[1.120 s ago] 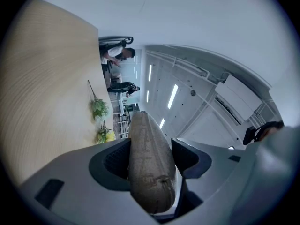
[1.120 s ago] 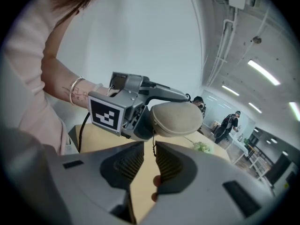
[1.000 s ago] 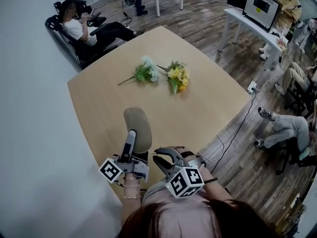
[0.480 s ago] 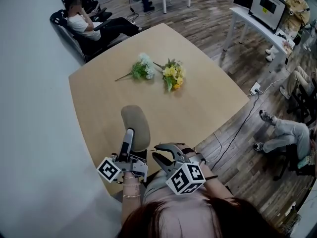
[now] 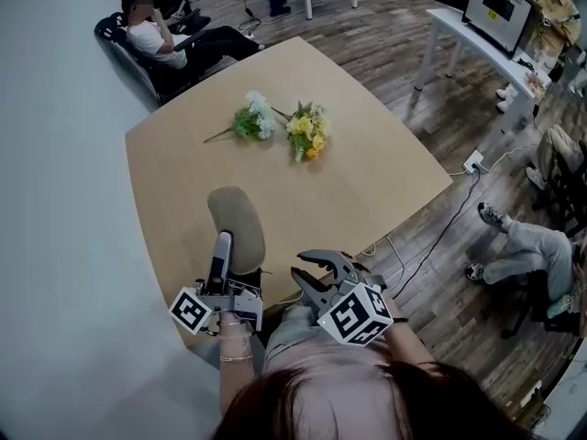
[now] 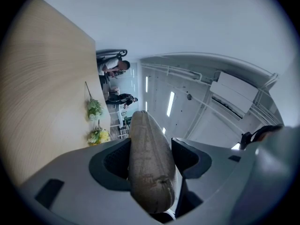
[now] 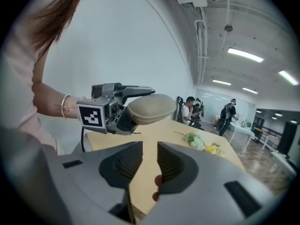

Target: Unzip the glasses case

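Beige glasses case (image 5: 236,227) is hanging just over the table (image 5: 367,181) edge, the left gripper (image 5: 227,250) pinching one end; right gripper (image 7: 149,165), empty beside it, is just now spreading its jaws; probably readying to start unzipping, not yet begun.

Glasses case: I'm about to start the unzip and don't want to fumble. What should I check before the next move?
1. Grip: the left gripper clamps the beige oval fabric glasses case: ok.
2. Clearance: case held above the light wooden table: ok.
3. Free tool: the right gripper is empty, jaws apart, having just been opening: ok.
4. Reach: right gripper at the case: not ok, apart from it.
5. Zip pull found: cannot tell.
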{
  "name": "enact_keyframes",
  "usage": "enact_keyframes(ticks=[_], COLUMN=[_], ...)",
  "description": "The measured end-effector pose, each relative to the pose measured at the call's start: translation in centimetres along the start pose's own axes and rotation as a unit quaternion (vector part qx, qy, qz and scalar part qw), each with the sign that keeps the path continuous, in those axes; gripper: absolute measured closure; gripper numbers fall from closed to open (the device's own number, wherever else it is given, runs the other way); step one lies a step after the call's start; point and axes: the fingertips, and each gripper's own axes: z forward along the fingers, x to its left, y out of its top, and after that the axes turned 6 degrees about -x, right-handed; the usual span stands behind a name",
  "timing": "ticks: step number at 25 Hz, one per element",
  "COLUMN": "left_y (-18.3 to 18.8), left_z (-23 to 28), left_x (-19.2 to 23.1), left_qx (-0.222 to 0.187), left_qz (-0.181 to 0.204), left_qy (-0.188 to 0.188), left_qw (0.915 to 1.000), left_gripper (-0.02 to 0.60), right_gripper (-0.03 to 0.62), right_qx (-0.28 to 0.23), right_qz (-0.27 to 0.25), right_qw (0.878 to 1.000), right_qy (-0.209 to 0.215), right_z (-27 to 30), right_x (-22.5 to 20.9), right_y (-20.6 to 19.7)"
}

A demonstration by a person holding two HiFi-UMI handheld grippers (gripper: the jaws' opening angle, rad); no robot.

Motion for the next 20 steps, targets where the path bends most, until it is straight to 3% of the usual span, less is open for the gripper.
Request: enact_keyframes(ticks=[12, 20], left_y=[-3.4, -4.4], left_z=[0.3, -0.1], left_x=[-2.3, -6.0], left_qx=[-0.019, -0.027], left_qz=[0.0, 0.002], left_qy=[-0.019, -0.051], left_qw=[0.9996, 0.9983], left_gripper=[0.313, 0.313], right_gripper=[0.494, 0.551], right_qx=[0.005, -0.046], right_qz=[0.007, 0.04], right_qw=[0.999, 0.996], right_qy=[-0.04, -0.068], right_z=[-4.9, -7.6], right_x=[-3.9, -6.0], right_y=[-2.7, -1.2])
